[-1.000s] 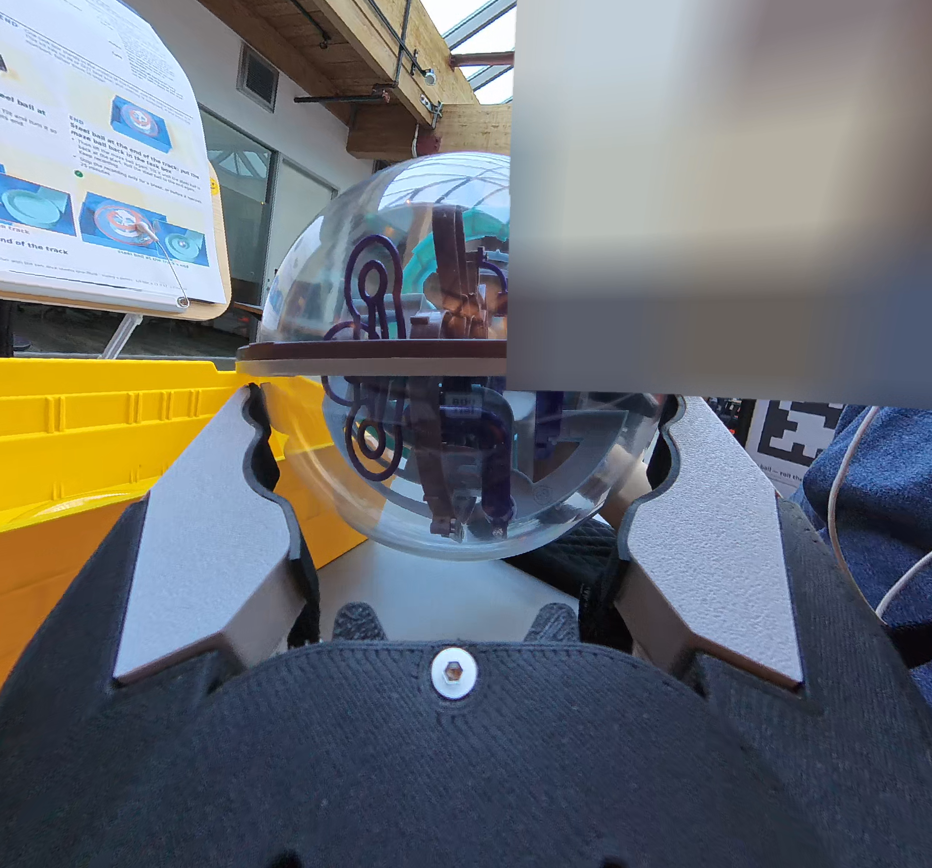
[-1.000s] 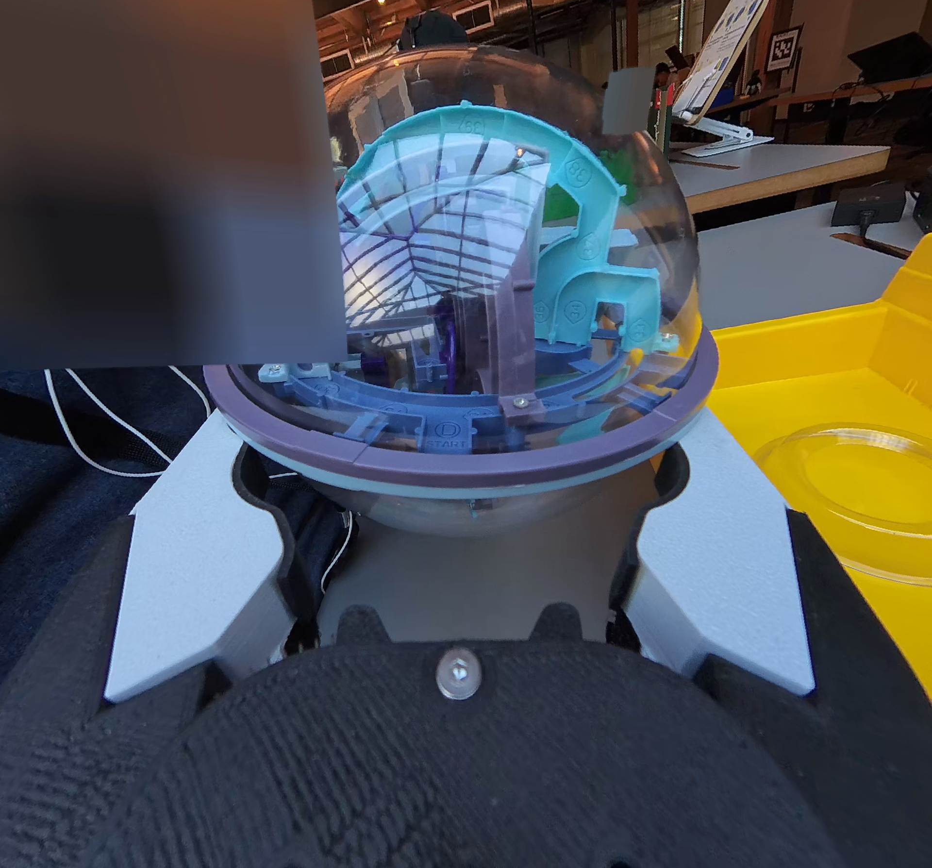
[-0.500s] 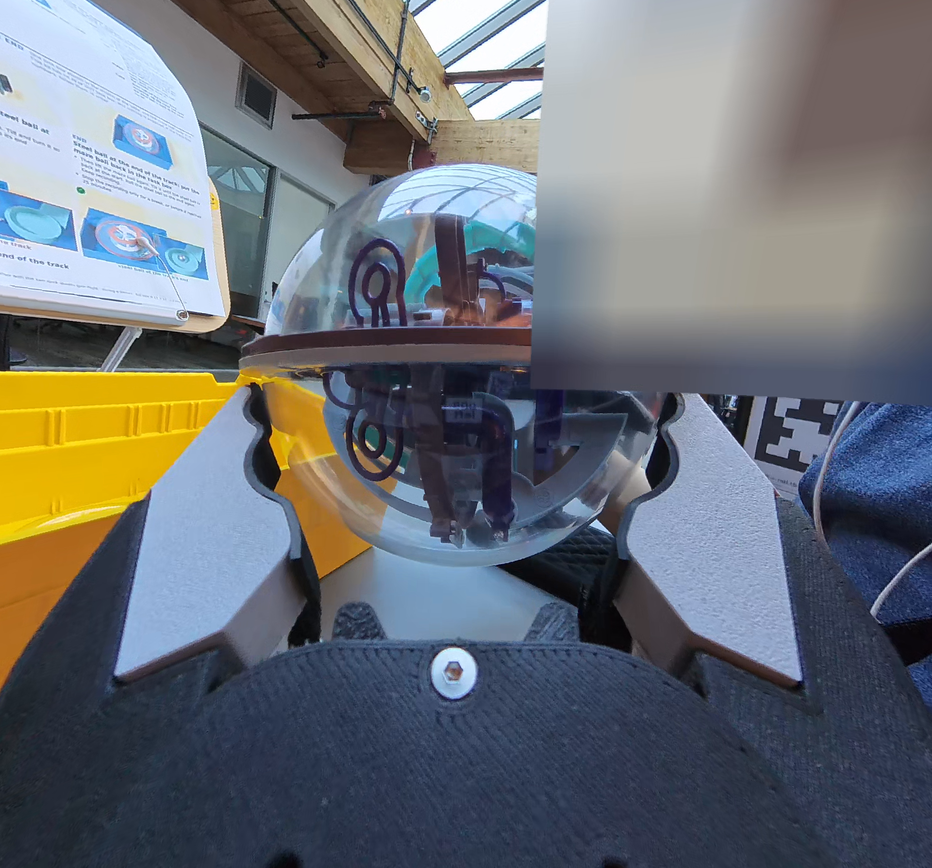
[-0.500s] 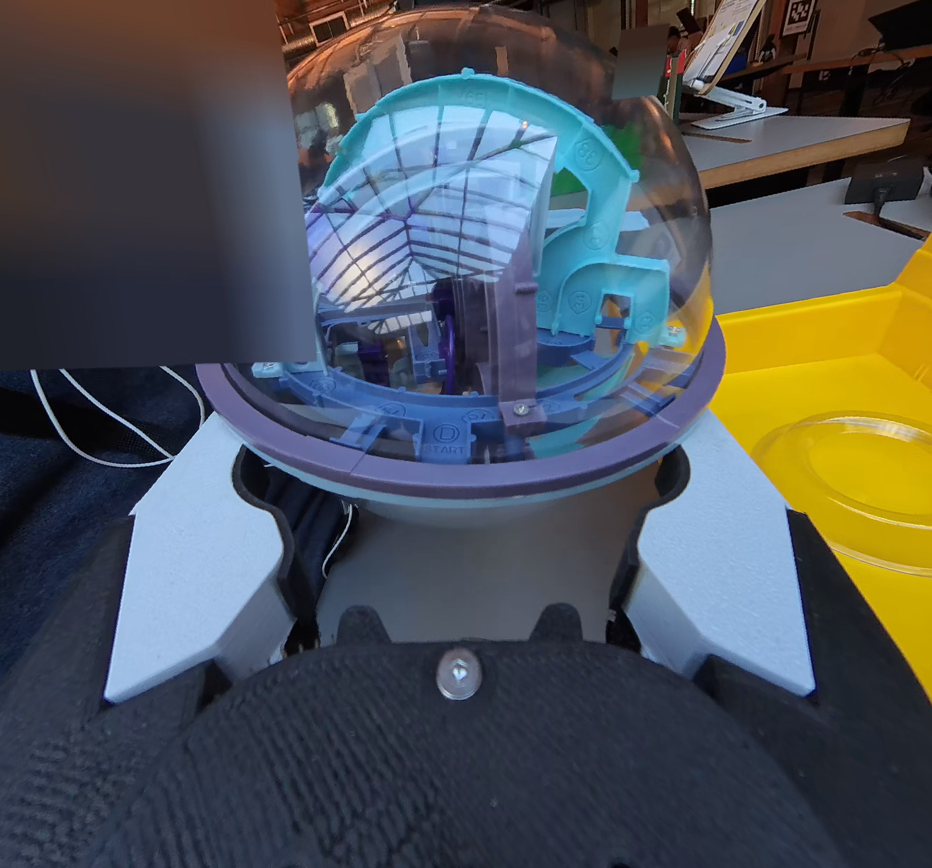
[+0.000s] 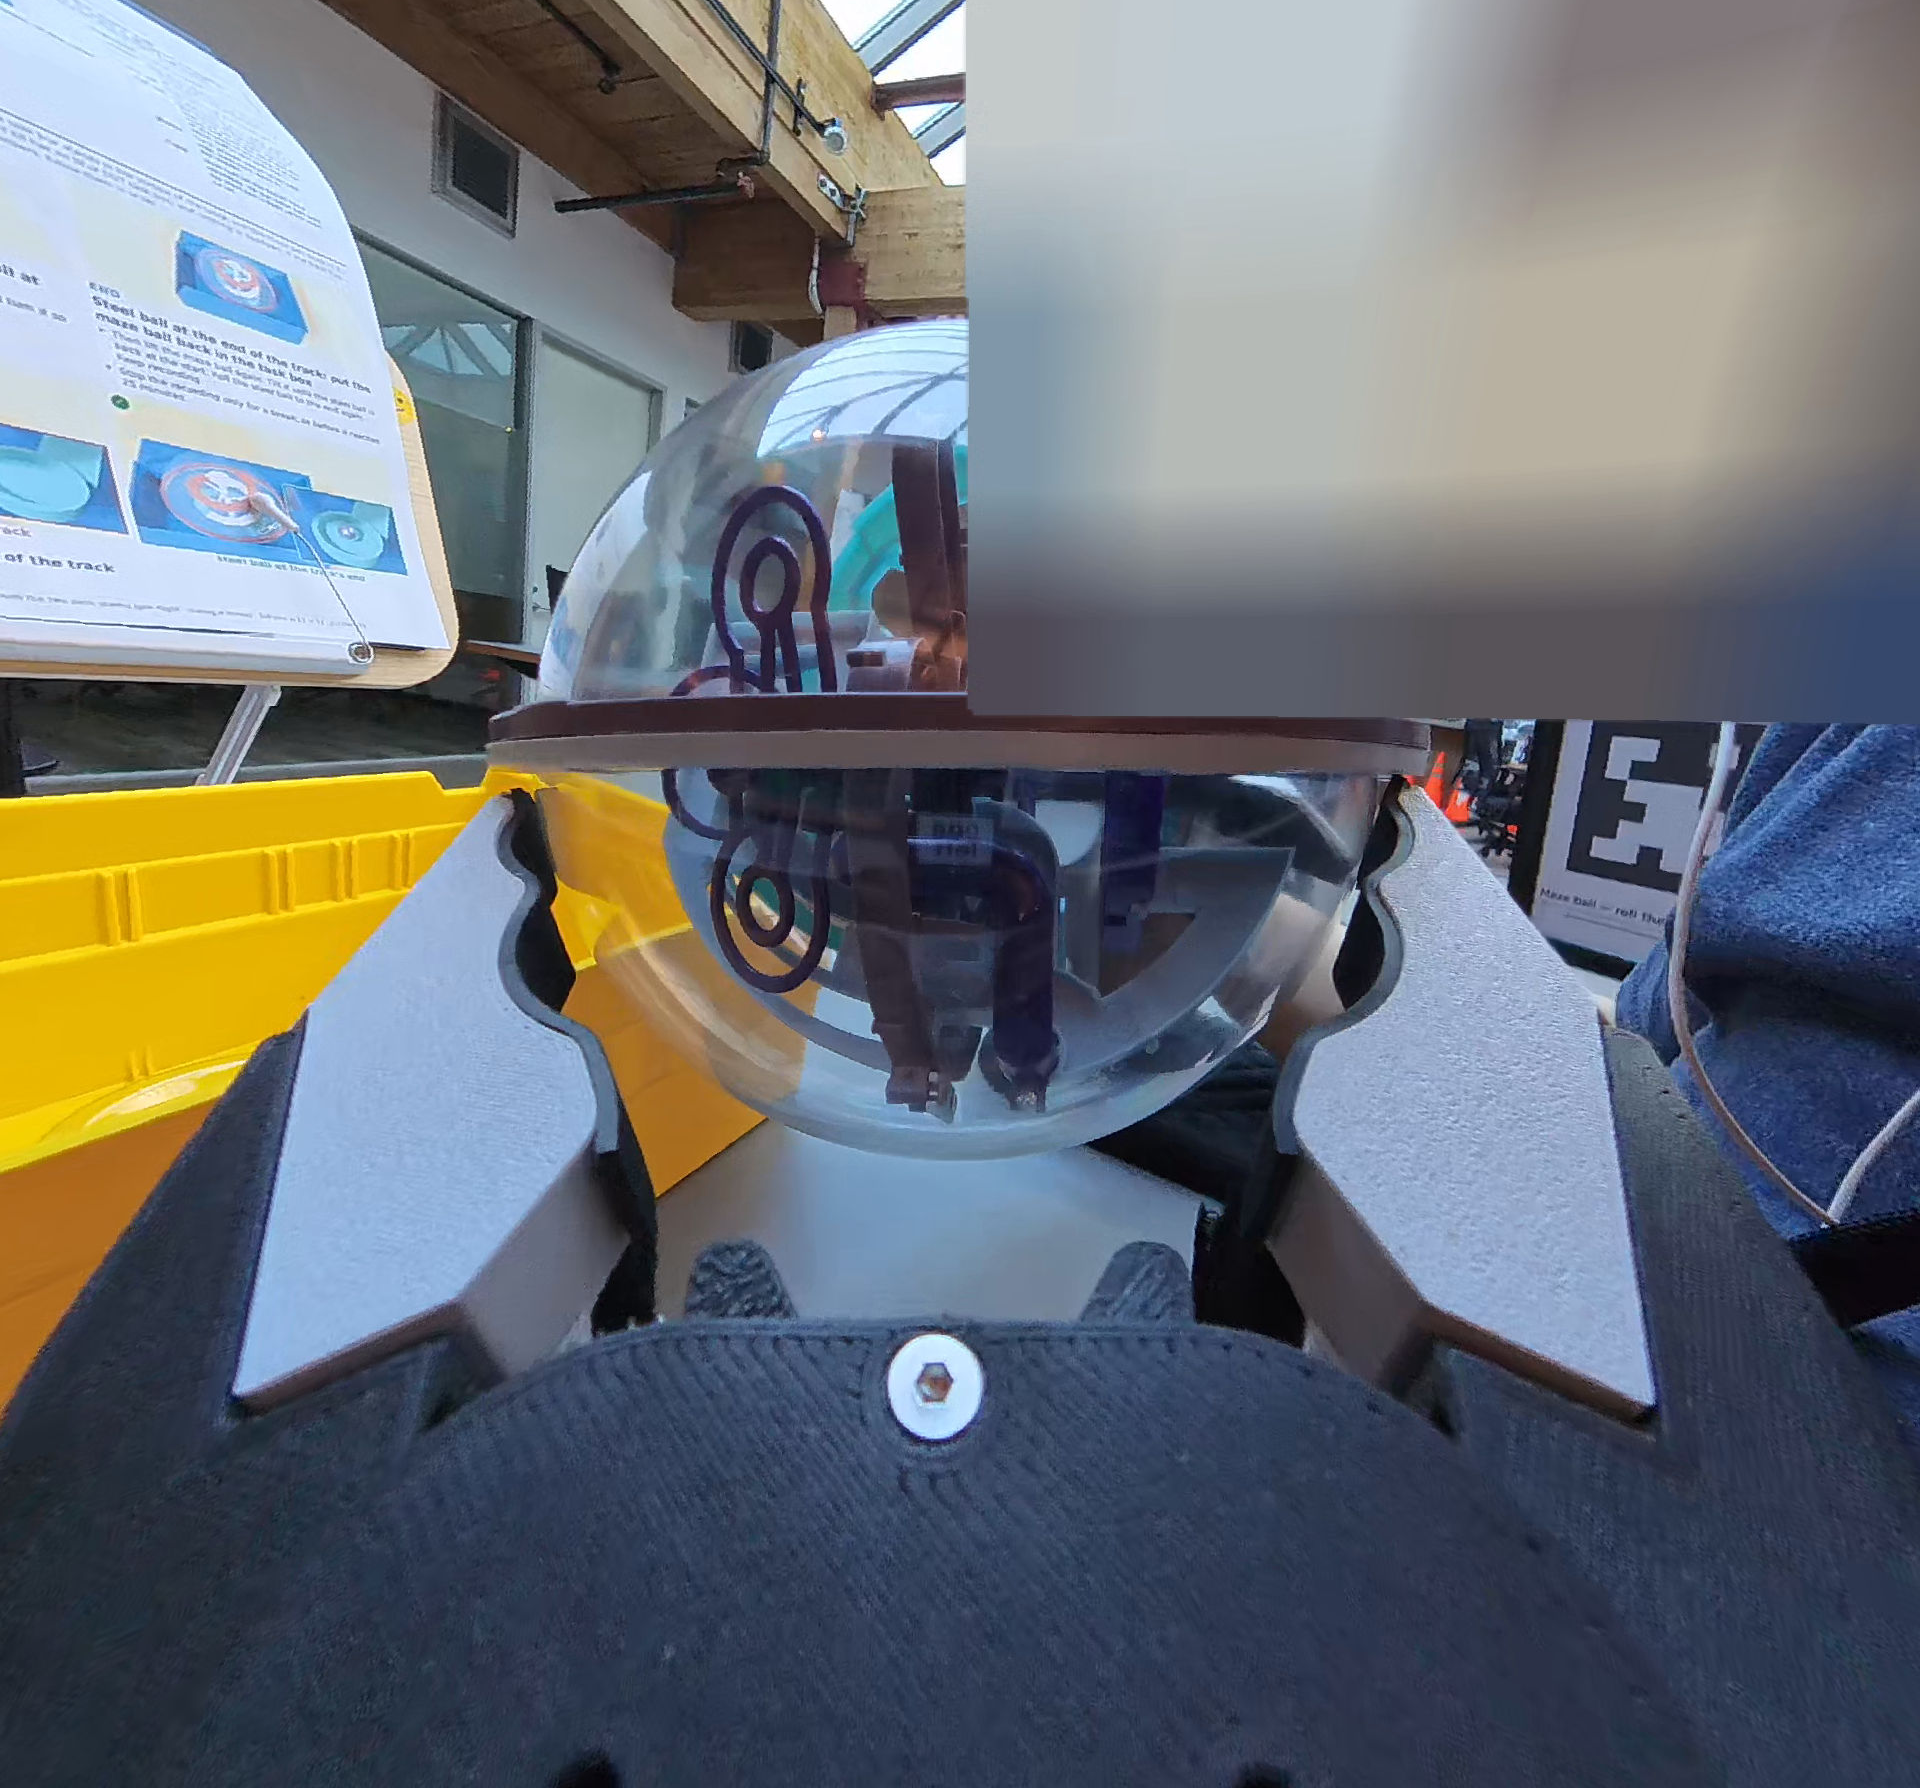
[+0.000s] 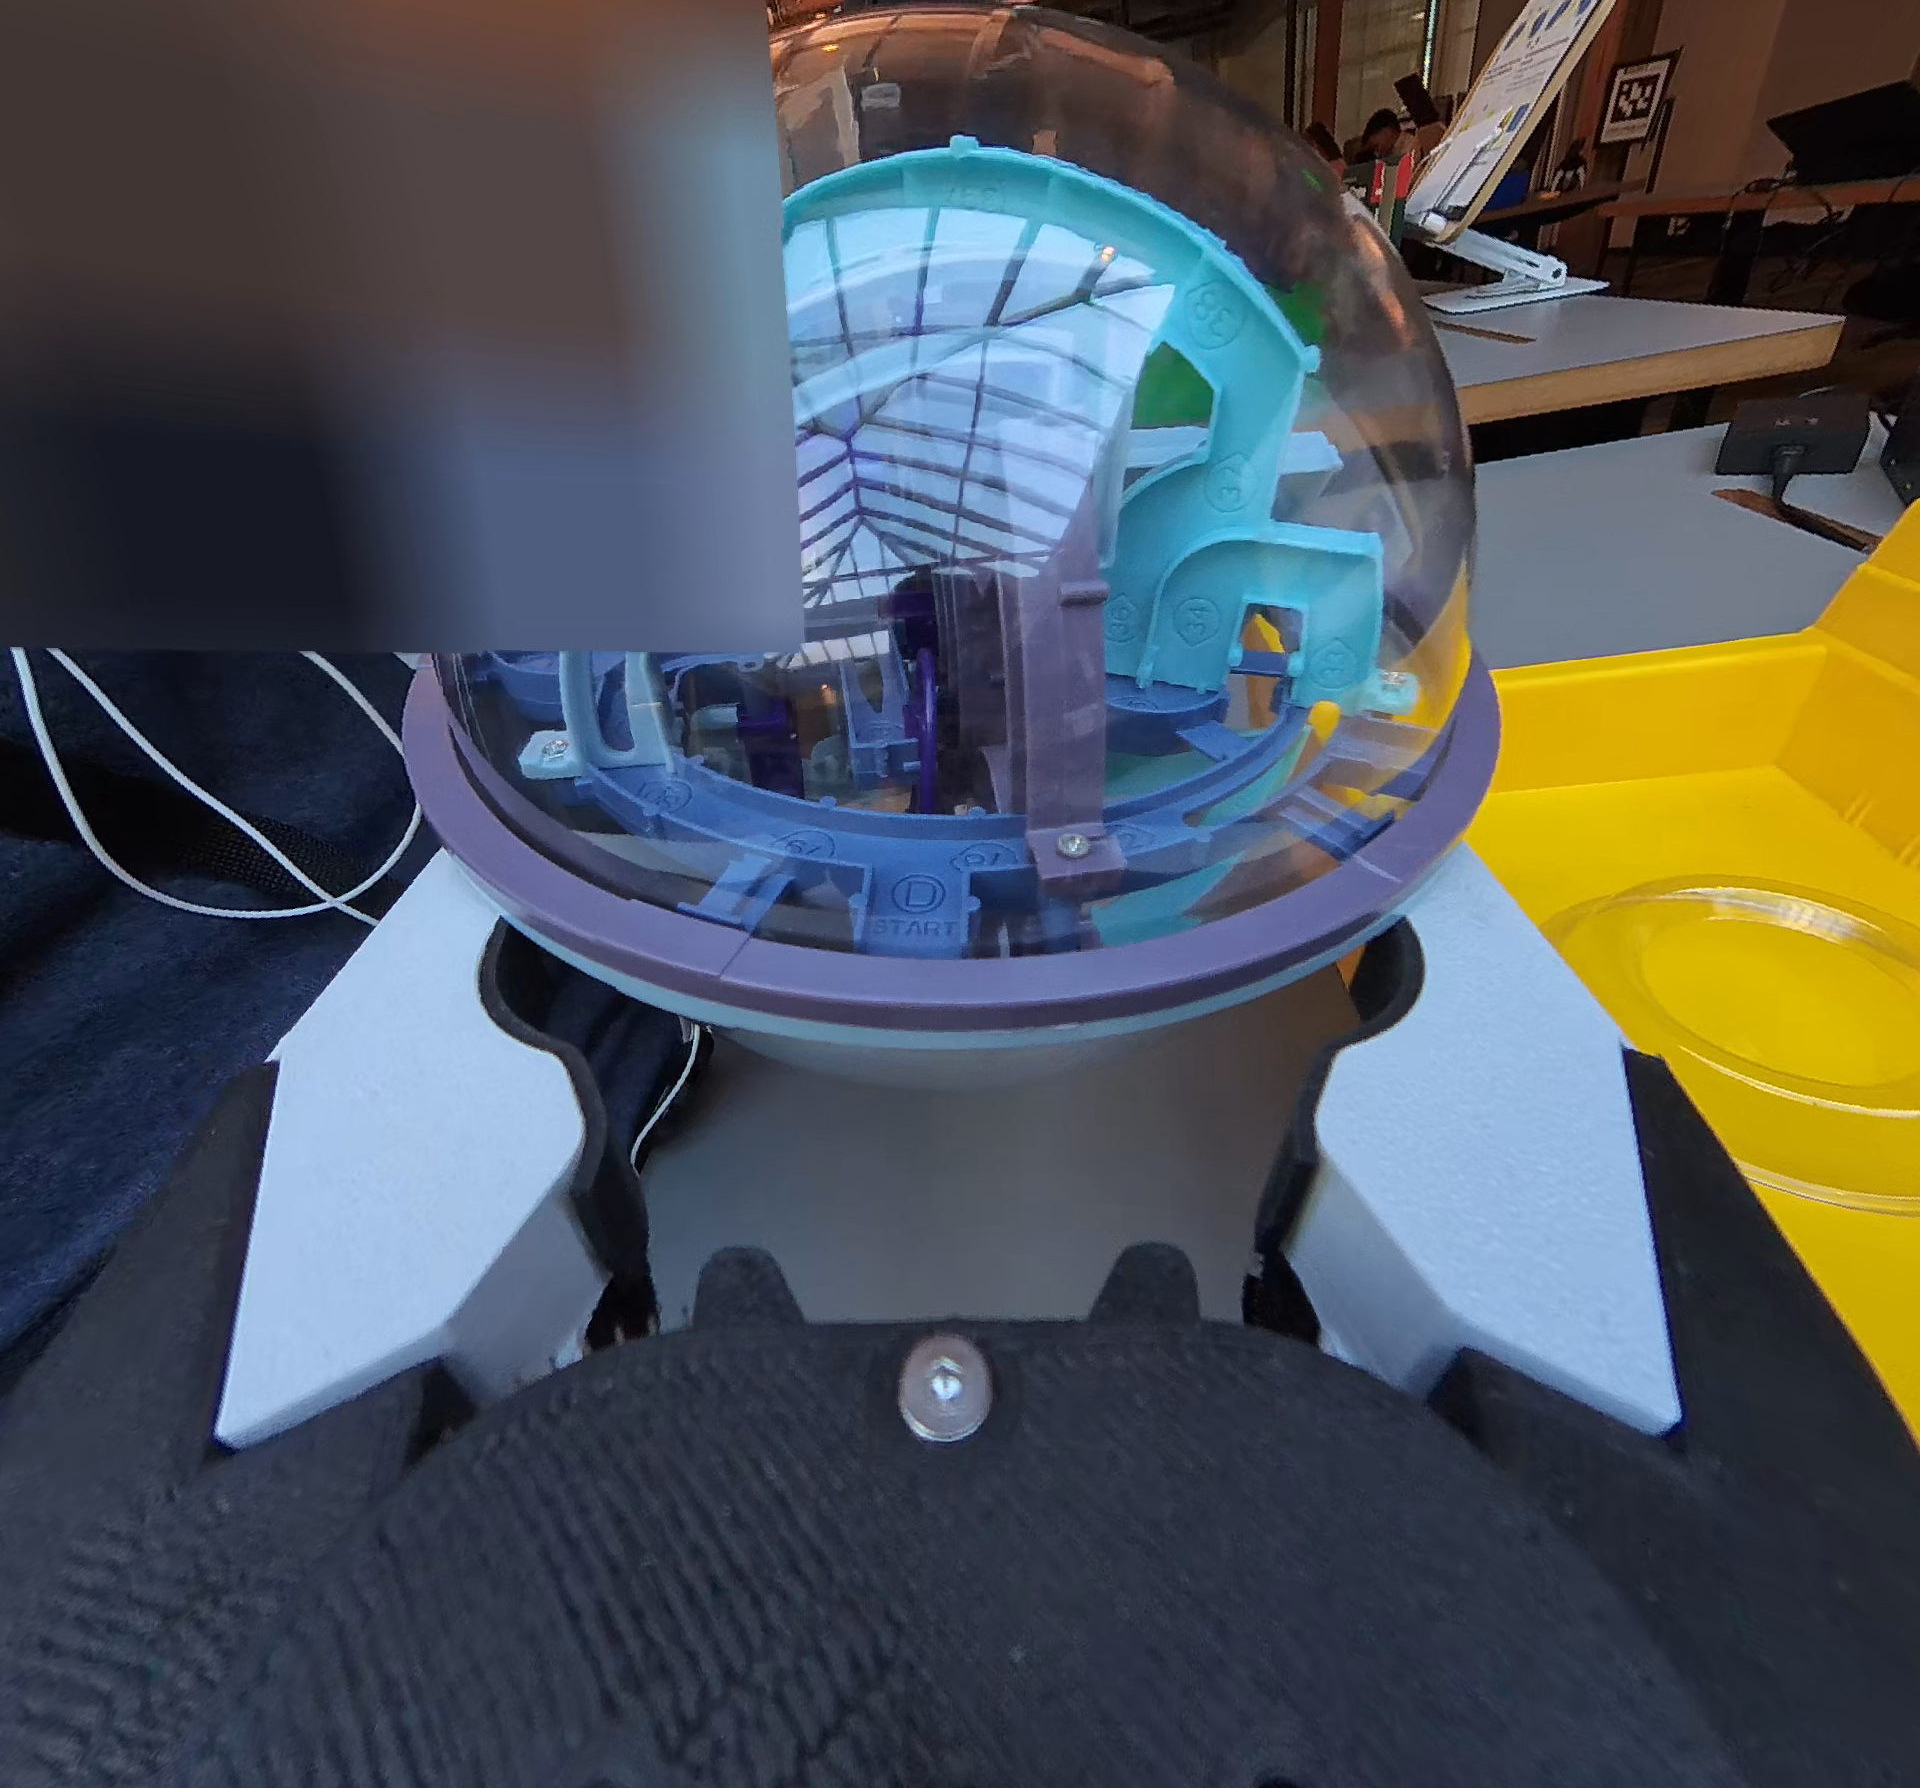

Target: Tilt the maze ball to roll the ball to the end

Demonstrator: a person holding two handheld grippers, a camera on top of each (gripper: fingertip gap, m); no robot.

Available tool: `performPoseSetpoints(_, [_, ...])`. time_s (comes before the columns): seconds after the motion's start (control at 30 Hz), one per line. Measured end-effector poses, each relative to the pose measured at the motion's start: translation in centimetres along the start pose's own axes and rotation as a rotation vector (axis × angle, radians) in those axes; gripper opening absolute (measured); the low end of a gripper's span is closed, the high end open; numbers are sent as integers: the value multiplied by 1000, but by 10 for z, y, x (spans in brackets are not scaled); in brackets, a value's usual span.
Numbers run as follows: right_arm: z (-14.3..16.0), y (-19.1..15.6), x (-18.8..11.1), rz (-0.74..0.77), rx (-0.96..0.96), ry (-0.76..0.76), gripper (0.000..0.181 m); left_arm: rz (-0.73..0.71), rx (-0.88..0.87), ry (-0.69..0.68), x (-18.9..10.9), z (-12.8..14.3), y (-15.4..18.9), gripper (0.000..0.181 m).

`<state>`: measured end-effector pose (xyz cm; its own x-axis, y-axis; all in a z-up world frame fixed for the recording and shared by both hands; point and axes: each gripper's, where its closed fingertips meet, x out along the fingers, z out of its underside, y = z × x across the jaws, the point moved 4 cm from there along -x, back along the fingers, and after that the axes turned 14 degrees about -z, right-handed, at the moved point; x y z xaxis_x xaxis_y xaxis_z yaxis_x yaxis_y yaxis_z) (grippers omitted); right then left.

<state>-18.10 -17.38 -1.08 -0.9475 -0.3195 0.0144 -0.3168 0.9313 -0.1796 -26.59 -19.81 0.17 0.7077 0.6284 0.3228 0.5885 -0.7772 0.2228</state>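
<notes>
The maze ball (image 5: 956, 959) is a clear sphere with a purple ring round its middle and teal, blue and purple tracks inside. It is held off the table between both grippers. My left gripper (image 5: 951, 803) is shut on its lower half, just under the ring. My right gripper (image 6: 956, 907) is shut on the other side of the maze ball (image 6: 1039, 595), and the ring rests on its grey fingers (image 6: 416, 1115). The ring is close to level. I cannot make out the small steel ball inside. Blur patches hide part of the sphere.
A yellow bin (image 5: 208, 907) stands beside the ball; in the right wrist view the bin (image 6: 1662, 751) holds a clear round dish (image 6: 1766, 1000). An instruction sheet on a stand (image 5: 187, 388) is behind it. A person's blue clothing (image 5: 1808, 959) with a white cable is close by. A grey table (image 6: 1610, 512) lies beyond.
Both grippers have tipped the held maze ball slightly. In the right wrist view the ring's left side has risen and the ring now sits more level. The grip is unchanged.
</notes>
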Motion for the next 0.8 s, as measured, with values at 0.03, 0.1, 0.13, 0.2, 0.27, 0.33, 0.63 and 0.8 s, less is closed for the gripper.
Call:
performPoseSetpoints(0.03, [0, 0, 0, -2, -5, -1, 157, 1, 7, -2, 0, 0, 1, 150])
performPoseSetpoints(0.1, [1, -2, 0, -4, -24, -1, 157, 6, 27, -9, 0, 2, 2, 151])
performPoseSetpoints(0.13, [1, -2, 0, -3, -32, -1, 157, 5, 37, -15, 1, 2, 3, 152])
performPoseSetpoints(0.2, [1, -2, 0, -4, -43, -2, 157, 8, 48, -26, 2, 4, 4, 154])
performPoseSetpoints(0.27, [0, -4, 1, -18, -47, 4, 157, 19, 43, -37, 3, 6, 6, 158])
performPoseSetpoints(0.33, [0, -5, 0, -19, -54, 7, 157, 22, 43, -41, 3, 7, 7, 159])
performPoseSetpoints(0.63, [0, -4, -2, -20, -57, -4, 158, 20, 43, -64, 5, 13, 7, 159])
performPoseSetpoints(0.8, [-1, -7, -3, -24, -93, -23, 158, 23, 74, -70, 4, 15, 9, 159])
